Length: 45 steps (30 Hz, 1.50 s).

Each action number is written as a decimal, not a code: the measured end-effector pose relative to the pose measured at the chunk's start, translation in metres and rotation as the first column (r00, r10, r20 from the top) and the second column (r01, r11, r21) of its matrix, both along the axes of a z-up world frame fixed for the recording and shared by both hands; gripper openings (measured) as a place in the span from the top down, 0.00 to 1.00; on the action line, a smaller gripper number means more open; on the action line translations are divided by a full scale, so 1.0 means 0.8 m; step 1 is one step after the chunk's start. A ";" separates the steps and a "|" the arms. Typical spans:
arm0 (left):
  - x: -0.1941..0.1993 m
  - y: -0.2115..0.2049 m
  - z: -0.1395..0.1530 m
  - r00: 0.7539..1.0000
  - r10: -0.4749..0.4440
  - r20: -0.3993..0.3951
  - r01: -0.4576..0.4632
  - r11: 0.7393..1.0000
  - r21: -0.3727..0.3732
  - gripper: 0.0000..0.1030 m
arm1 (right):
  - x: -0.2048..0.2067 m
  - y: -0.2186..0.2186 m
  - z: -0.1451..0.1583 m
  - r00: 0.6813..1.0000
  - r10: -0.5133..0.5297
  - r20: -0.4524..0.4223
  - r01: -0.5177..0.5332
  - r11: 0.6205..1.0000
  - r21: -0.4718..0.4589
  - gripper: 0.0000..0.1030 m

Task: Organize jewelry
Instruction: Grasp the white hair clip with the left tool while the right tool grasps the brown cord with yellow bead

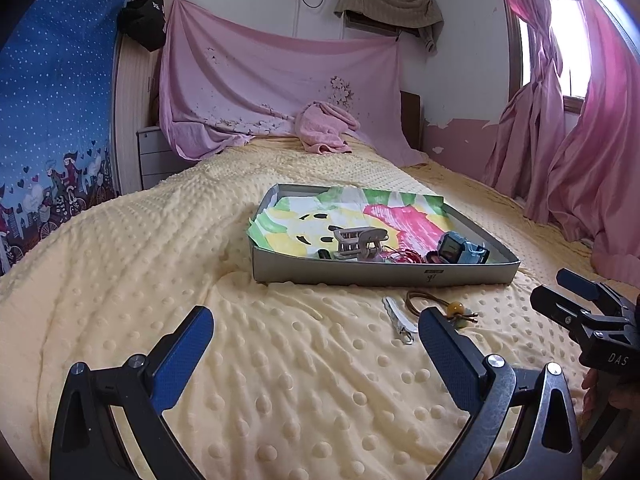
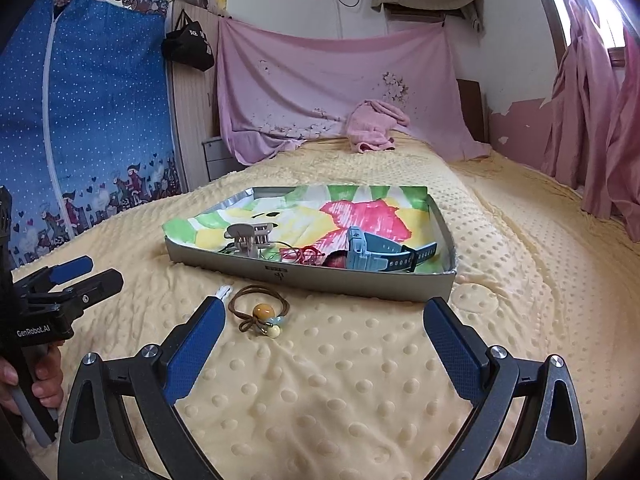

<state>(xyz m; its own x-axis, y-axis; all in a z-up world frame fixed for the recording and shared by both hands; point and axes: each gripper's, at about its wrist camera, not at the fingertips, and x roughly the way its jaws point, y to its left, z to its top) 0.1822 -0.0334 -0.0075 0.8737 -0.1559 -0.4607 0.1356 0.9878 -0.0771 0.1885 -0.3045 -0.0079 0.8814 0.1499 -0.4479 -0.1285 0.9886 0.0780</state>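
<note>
Both grippers hover over a yellow dotted blanket [image 2: 360,380] on a bed, and each one has its jaws spread wide with nothing between them. The left gripper [image 1: 316,332] is seen from its own camera at 6 o'clock of the view; the right gripper [image 2: 320,320] is the same in its view.

A grey tray [image 2: 360,284] lies on the blanket in the middle, lined with a painted paper [image 2: 360,212] in green, yellow and pink. Inside the tray, near its front wall, there are a beige hair claw [image 2: 246,236], some red cord [image 2: 304,254] and a blue watch [image 2: 384,252].

Outside the tray, just in front of its front wall, a brown hair tie [image 2: 256,308] with an amber bead rests on the blanket. In the right view it is at 11 o'clock from the gripper, just beside the left finger. A white clip [image 1: 398,318] lies just beside the hair tie, at 9 o'clock of it in the left view.
</note>
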 end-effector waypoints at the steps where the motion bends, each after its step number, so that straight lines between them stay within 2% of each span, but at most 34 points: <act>1: 0.002 -0.001 0.000 1.000 0.001 -0.002 -0.001 1.000 0.002 0.00 | 0.002 0.001 -0.001 1.000 0.003 -0.003 -0.003 1.000 -0.001 0.05; 11: 0.029 -0.005 -0.015 0.997 -0.030 -0.077 0.030 1.000 -0.005 0.02 | 0.035 0.004 -0.027 0.990 0.074 -0.118 -0.072 0.997 0.023 0.08; 12: 0.030 -0.007 -0.016 0.996 -0.038 -0.079 0.038 0.999 -0.004 0.07 | 0.036 0.005 -0.028 0.989 0.080 -0.122 -0.078 0.997 0.020 0.11; 14: 0.032 -0.011 -0.018 0.994 -0.063 -0.090 0.063 0.998 0.000 0.16 | 0.040 0.010 -0.032 0.986 0.094 -0.135 -0.093 0.996 0.014 0.25; 16: 0.032 -0.015 -0.021 0.991 -0.087 -0.099 0.088 0.996 0.004 0.24 | 0.043 0.014 -0.036 0.983 0.109 -0.148 -0.109 0.994 0.008 0.26; 18: 0.031 -0.021 -0.022 0.986 -0.126 -0.106 0.127 0.992 0.006 0.37 | 0.045 0.018 -0.039 0.980 0.122 -0.157 -0.123 0.992 0.004 0.34; 19: 0.031 -0.023 -0.023 0.985 -0.138 -0.107 0.140 0.990 0.007 0.40 | 0.045 0.020 -0.039 0.979 0.125 -0.161 -0.126 0.992 0.001 0.39; 26: 0.036 -0.043 -0.032 0.950 -0.273 -0.154 0.276 0.961 -0.004 0.72 | 0.053 0.030 -0.047 0.965 0.170 -0.198 -0.174 0.985 -0.005 0.45; 33: 0.047 -0.059 -0.040 0.921 -0.338 -0.193 0.344 0.939 -0.005 0.73 | 0.059 0.030 -0.055 0.957 0.190 -0.217 -0.192 0.981 0.011 0.45; 37: 0.055 -0.064 -0.042 0.918 -0.337 -0.210 0.345 0.939 0.002 0.73 | 0.063 0.034 -0.055 0.955 0.199 -0.221 -0.203 0.979 0.002 0.45; 39: 0.060 -0.063 -0.042 0.918 -0.334 -0.215 0.341 0.940 -0.008 0.75 | 0.065 0.036 -0.055 0.953 0.203 -0.225 -0.208 0.978 0.001 0.49; 45: 0.076 -0.062 -0.044 0.921 -0.318 -0.224 0.319 0.947 -0.034 0.80 | 0.075 0.037 -0.055 0.953 0.206 -0.223 -0.211 0.978 0.004 0.50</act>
